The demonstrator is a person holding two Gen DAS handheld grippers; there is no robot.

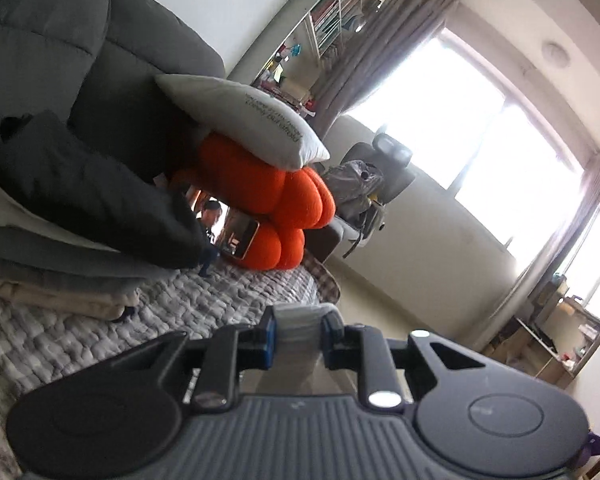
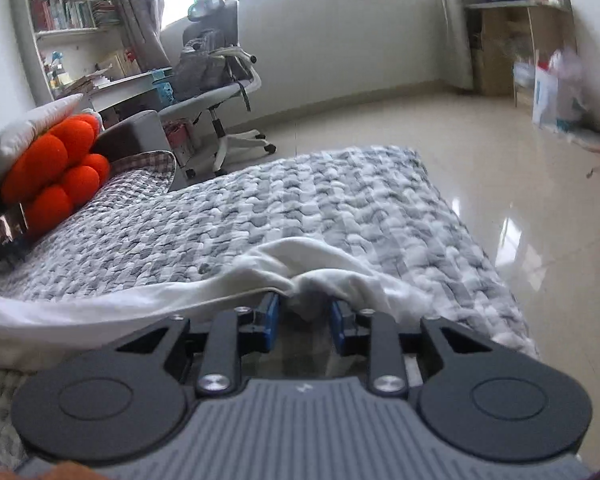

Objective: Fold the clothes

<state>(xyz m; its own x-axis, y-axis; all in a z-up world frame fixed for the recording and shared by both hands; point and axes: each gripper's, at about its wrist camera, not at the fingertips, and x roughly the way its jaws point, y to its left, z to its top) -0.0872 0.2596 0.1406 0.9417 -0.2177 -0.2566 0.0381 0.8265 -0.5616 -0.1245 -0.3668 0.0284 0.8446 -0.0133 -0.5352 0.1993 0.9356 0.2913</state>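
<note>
On the grey quilted bed cover (image 2: 300, 208), a white garment (image 2: 180, 292) lay in a long band running from the right tool (image 2: 304, 314) away to that camera's left. The right tool's narrow jaws had bunched cloth between them, seemingly pinched; the left tool (image 1: 299, 338), lifted, held a pale fold. A folded stack (image 1: 60, 248) sat beyond, near orange cushions (image 1: 268, 208).

Black gripper (image 2: 303, 322), blue pads, silver screws

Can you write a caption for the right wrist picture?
Right gripper bites a white cloth on the grey blanket.
</note>
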